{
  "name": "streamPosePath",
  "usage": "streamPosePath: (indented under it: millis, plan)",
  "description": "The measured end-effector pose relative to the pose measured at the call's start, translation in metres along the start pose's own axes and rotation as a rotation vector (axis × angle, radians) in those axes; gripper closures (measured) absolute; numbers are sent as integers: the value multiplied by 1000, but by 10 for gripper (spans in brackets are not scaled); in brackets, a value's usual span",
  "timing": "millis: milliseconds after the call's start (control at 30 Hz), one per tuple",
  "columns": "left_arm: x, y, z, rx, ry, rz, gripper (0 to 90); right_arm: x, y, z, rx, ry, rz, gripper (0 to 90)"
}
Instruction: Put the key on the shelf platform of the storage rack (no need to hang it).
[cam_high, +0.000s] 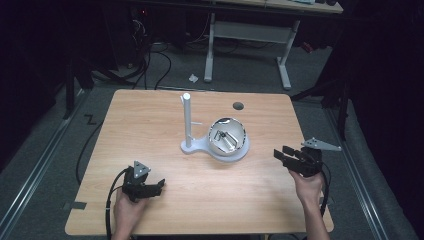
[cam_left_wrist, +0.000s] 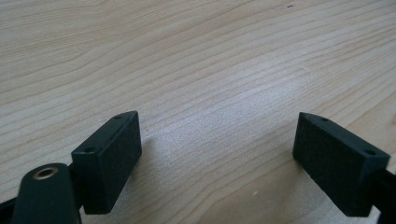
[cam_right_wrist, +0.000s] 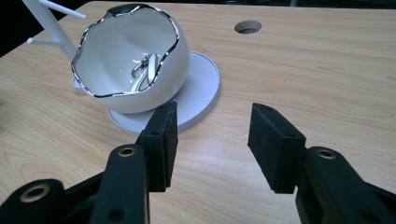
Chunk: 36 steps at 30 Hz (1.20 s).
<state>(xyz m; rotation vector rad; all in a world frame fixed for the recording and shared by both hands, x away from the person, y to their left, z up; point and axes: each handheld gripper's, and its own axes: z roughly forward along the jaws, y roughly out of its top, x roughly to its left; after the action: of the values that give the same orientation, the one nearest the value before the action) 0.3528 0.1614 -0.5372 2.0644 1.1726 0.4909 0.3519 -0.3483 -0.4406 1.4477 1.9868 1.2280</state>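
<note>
right gripper view, right hand-held gripper (cam_right_wrist: 212, 140) half open near silver-rimmed bowl (cam_right_wrist: 126, 70), no writing, left hand-held gripper (cam_left_wrist: 217, 158) wide

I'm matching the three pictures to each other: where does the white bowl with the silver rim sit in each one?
High view: the bowl sits right of centre, on a round white base.
Left gripper view: bare table wood between the jaws, no bowl.
Right gripper view: upper left, beyond the jaws.
Shared landmark: the round table hole.
</note>
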Motion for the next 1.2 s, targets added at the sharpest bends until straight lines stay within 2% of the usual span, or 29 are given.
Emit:
streamPosePath:
  millis: [633,867,1033,1200]
  plan:
    - [0,0,0,1,2,-1,161,-2,-30,-15,-3,2,45,527]
    - [0,0,-1,1,3,-1,162,0,-39,-11,0,19,62,527]
    - [-1,0,-1,1,3,-3,163,4,-46,-1,10,40,78,528]
    - [-1,0,-1,1,3,-2,164,9,-49,4,12,47,70,528]
